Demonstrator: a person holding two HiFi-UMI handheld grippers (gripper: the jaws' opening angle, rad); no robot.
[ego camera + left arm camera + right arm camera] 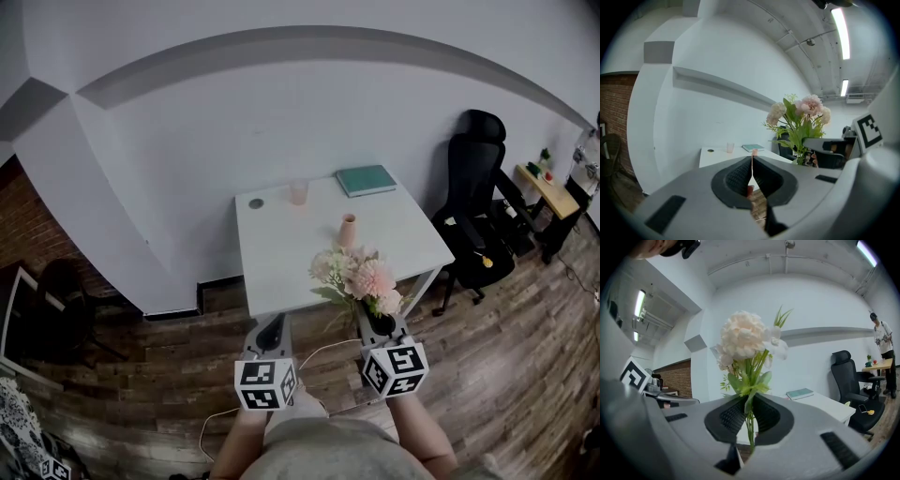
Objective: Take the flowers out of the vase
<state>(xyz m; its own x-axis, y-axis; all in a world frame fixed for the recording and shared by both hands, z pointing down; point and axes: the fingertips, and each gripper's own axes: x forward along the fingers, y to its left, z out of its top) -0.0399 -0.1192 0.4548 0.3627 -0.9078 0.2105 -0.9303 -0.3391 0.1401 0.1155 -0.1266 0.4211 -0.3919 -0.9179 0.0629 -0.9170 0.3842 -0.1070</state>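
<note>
A bunch of pale pink and cream flowers (361, 277) with green leaves hangs in the air in front of the white table (281, 253), clear of the small pink vase (348, 230) that stands upright on it. My right gripper (375, 323) is shut on the green stems, seen in the right gripper view with the blooms (743, 336) above the jaws (749, 411). My left gripper (272, 330) is to the left of the bunch, shut with nothing in it (751, 173). From there the flowers (801, 112) show at the right and the vase (754, 152) just past the jaws.
On the table stand a clear cup (298, 192), a green book (366, 179) and a small round object (256, 202). A black office chair (478, 216) is at the table's right, a wooden desk (548, 192) beyond it. A person (881, 341) stands at the far right.
</note>
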